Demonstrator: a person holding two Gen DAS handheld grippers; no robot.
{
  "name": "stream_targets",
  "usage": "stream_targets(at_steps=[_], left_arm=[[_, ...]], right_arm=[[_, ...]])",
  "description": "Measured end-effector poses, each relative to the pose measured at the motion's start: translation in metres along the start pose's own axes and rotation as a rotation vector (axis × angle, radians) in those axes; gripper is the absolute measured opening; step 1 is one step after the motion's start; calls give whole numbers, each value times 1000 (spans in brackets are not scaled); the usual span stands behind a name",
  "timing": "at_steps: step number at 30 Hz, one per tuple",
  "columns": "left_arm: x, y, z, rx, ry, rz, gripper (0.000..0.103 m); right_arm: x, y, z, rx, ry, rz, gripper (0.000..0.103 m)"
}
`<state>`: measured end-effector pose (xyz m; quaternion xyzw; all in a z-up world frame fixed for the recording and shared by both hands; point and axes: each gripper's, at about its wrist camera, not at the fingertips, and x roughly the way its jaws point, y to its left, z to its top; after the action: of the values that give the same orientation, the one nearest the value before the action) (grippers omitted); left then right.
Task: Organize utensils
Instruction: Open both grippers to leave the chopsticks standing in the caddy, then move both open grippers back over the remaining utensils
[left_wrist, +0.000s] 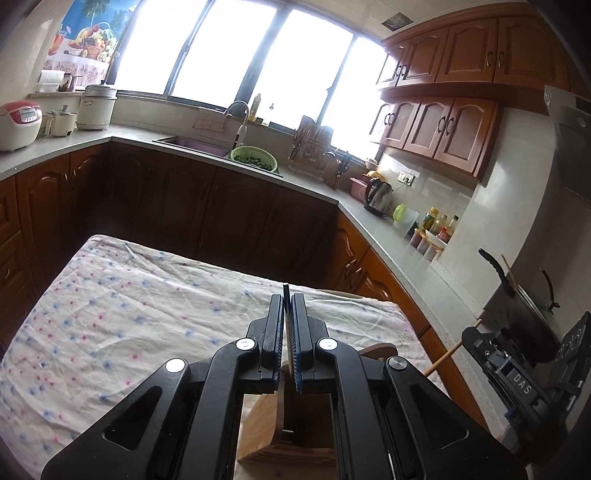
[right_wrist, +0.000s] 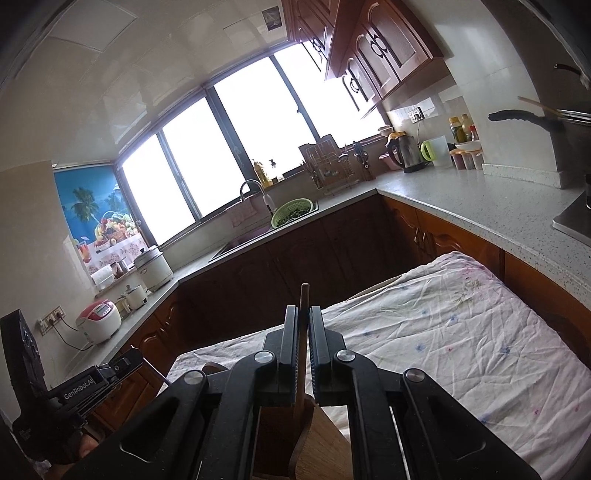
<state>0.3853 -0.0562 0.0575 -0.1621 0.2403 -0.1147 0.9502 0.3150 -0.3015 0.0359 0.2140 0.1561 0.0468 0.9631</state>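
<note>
In the left wrist view my left gripper (left_wrist: 287, 299) is shut on a thin utensil (left_wrist: 286, 290) seen edge-on, its dark tip poking out past the pads. Its lower end reaches down to a wooden holder block (left_wrist: 266, 424) under the jaws. In the right wrist view my right gripper (right_wrist: 303, 310) is shut on a brown wooden handle (right_wrist: 304, 295) that runs down into the same wooden holder (right_wrist: 325, 439). A flat wooden spatula head (right_wrist: 297, 456) shows beside it. Each gripper also shows at the edge of the other's view.
The holder stands on a table under a flowered cloth (left_wrist: 129, 314). Past it, dark wood cabinets carry a grey counter with a sink (left_wrist: 192, 144), green colander (left_wrist: 254, 157), kettle (left_wrist: 378, 195) and rice cooker (left_wrist: 18, 123). A black-handled pan (left_wrist: 495, 269) sits far right.
</note>
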Motion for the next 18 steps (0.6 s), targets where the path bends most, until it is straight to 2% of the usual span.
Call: stream_targets(at_steps=[3,4,5,6,7,8,9,11,13,15,18], left_arm=[[0,2,2,-1,20,-7,6],[-1,2,2,1,22,-5,8],[-2,3,2,2,25,-1,19],[-5,3,2,0,24,2,35],[-7,5,1,-4,19,6,42],[-11,6,1,-9,15,10,52],[-13,8,0,-14,13,14,56],[-18,12,-1,-23,19,11,56],[-24,16,-2,-32,23,17,60],[-30,21,-5,-39,26,25,67],[-41,29,-11,-47,33,40,71]], right_arm=[[5,-1,1,3,40,8,13],[5,0,1,5,47,14,20],[4,0,0,8,48,18,25],[2,0,0,12,45,21,39],[-1,-1,-1,16,39,24,51],[-4,-1,-1,19,32,26,53],[-7,-1,-1,20,29,25,55],[-10,-3,1,30,28,27,59],[-16,-4,1,41,26,37,70],[-22,-4,1,43,21,38,74],[-32,-3,-2,45,24,46,79]])
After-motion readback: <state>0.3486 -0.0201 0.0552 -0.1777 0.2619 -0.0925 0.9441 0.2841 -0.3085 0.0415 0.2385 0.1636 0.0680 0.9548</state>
